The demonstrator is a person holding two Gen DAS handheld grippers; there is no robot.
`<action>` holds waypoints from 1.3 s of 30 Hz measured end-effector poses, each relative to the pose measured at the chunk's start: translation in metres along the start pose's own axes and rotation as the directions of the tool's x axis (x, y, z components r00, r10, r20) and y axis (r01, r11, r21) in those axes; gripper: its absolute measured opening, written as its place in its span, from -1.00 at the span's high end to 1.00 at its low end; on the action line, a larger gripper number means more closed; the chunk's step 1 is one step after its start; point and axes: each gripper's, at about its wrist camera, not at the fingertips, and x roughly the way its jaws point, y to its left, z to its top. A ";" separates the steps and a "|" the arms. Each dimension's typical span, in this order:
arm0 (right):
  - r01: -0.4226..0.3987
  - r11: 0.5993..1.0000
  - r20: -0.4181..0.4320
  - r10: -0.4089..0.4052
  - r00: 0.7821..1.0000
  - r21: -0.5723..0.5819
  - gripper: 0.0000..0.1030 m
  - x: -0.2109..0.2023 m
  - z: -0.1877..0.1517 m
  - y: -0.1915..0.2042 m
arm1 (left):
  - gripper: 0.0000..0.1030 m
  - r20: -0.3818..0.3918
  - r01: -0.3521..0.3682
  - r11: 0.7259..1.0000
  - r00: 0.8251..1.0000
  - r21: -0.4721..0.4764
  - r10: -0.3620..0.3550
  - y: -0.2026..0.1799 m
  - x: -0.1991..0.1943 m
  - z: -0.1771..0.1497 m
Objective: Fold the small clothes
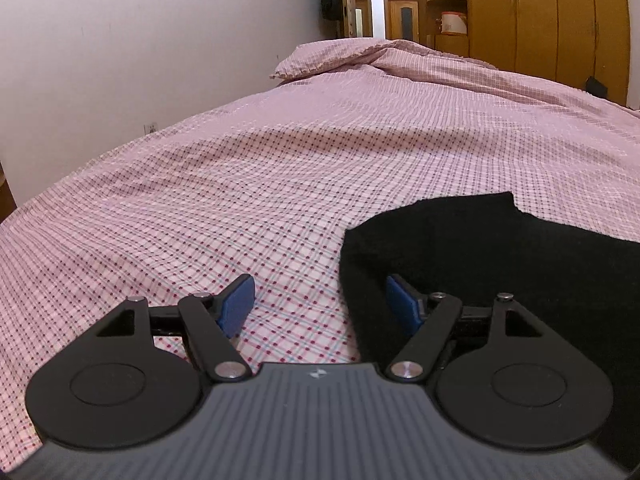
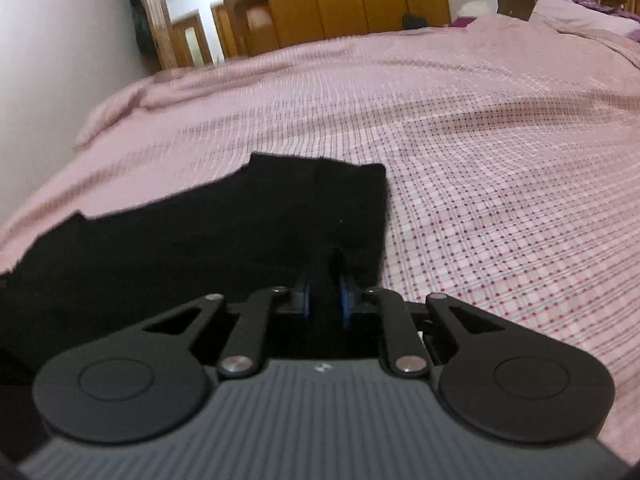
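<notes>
While the black garment (image 1: pixel 500 264) lies spread flat on the checked bedspread (image 1: pixel 248 184), both grippers sit low at its near edge. Seen from the left wrist, the left gripper (image 1: pixel 322 306) has its jaws spread wide and grips nothing: one blue pad (image 1: pixel 237 306) is over bare bedspread just beside the garment's side edge, the other pad (image 1: pixel 402 304) is over the black cloth itself, so that edge runs between the two. Whether either pad touches the fabric under it I cannot tell. From the right wrist, the right gripper (image 2: pixel 325 300) has its jaws drawn close together, with a narrow strip of black between the blue pads (image 2: pixel 345 300); it looks pinched on the garment (image 2: pixel 224 248) near the corner closest to it, though this view is blurred and the cloth is dark. The garment's far edge is stepped, with a squared flap jutting away from the gripper. Beyond the garment the bedspread (image 2: pixel 500 168) stretches to a rumpled pillow (image 1: pixel 320 58), and a wooden wardrobe (image 1: pixel 552 12) and an open doorway (image 1: pixel 366 4) stand behind that.
</notes>
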 end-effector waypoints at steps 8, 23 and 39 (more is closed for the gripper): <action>0.012 1.000 0.032 -0.013 0.999 0.024 0.01 -0.033 0.007 0.005 | -0.51 -0.026 0.094 0.995 0.995 0.035 -0.093 0.014 -0.036 0.010; 0.011 0.999 -0.037 -0.010 0.999 0.038 -0.30 -0.030 -0.009 -0.002 | -0.65 -0.069 0.128 0.983 0.990 0.128 -0.120 0.013 -0.045 -0.005; -0.094 0.992 -0.049 0.098 0.994 0.079 -0.31 -0.158 -0.020 0.000 | -0.65 -0.155 0.274 0.957 0.954 0.089 -0.259 0.077 -0.160 -0.025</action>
